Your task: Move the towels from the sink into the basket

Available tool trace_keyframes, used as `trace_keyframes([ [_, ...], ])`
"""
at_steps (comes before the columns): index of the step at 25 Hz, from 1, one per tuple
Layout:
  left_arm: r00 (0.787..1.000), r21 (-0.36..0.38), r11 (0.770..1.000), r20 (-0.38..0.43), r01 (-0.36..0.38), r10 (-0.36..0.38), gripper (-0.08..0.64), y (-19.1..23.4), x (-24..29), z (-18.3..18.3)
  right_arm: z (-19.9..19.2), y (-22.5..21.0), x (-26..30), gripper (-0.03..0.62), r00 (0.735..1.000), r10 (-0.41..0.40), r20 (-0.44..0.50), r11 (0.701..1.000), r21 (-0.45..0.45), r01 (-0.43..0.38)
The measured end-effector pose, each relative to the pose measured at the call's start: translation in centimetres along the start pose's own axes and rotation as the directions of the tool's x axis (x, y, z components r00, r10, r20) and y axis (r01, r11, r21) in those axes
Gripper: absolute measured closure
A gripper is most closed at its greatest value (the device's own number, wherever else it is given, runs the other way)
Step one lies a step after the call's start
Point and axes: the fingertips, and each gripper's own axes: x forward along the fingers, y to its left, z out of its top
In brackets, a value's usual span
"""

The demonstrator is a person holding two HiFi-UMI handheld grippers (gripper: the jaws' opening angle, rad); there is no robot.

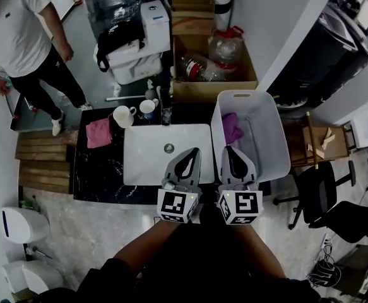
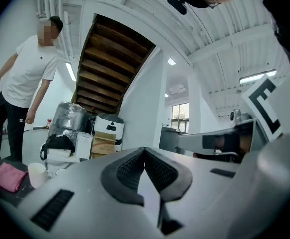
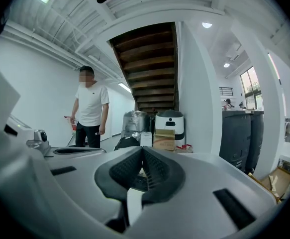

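Observation:
The white sink (image 1: 146,163) is set in a black counter, and no towel shows in its bowl. To its right stands the white basket (image 1: 266,137) with a purple towel (image 1: 231,128) inside. A pink towel (image 1: 98,132) lies on the counter left of the sink and also appears in the left gripper view (image 2: 9,176). My left gripper (image 1: 195,150) hovers over the sink's front right part with its jaws shut and empty (image 2: 145,151). My right gripper (image 1: 228,149) is beside it at the basket's near left edge, also shut with nothing held (image 3: 143,149).
Two mugs (image 1: 124,115) (image 1: 149,108) and a faucet (image 1: 165,111) sit behind the sink. A cardboard box (image 1: 212,74) with plastic bottles stands behind the counter. A person (image 1: 26,36) stands at the far left. An office chair (image 1: 326,194) is to the right.

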Motion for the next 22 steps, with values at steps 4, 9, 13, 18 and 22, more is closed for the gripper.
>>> trace_keyframes([
  [4,1.0,0.002,1.0,-0.002,-0.029,0.029,0.546,0.1,-2.0,-0.1,-0.3,1.9,-1.1,0.575,0.999,0.041,0.006,0.999,0.0,-0.041],
  [9,0.996,0.018,0.995,-0.002,-0.095,0.095,0.546,0.1,-4.5,-0.2,-0.5,3.7,-2.4,0.575,0.993,0.115,0.023,0.993,0.003,-0.115],
  [13,0.989,0.032,0.989,-0.003,-0.146,0.146,0.546,-0.9,-6.4,-0.2,-1.0,4.3,-3.8,0.575,0.985,0.169,0.025,0.985,0.021,-0.169],
  [18,0.979,0.043,0.978,-0.012,-0.205,0.205,0.546,-1.4,-9.1,-1.0,-1.6,5.1,-5.3,0.575,0.977,0.211,0.036,0.977,0.029,-0.212],
  [22,0.968,0.046,0.967,-0.017,-0.249,0.25,0.546,-0.5,-11.4,-1.5,-2.7,6.8,-6.0,0.575,0.97,0.242,0.024,0.969,0.035,-0.243],
])
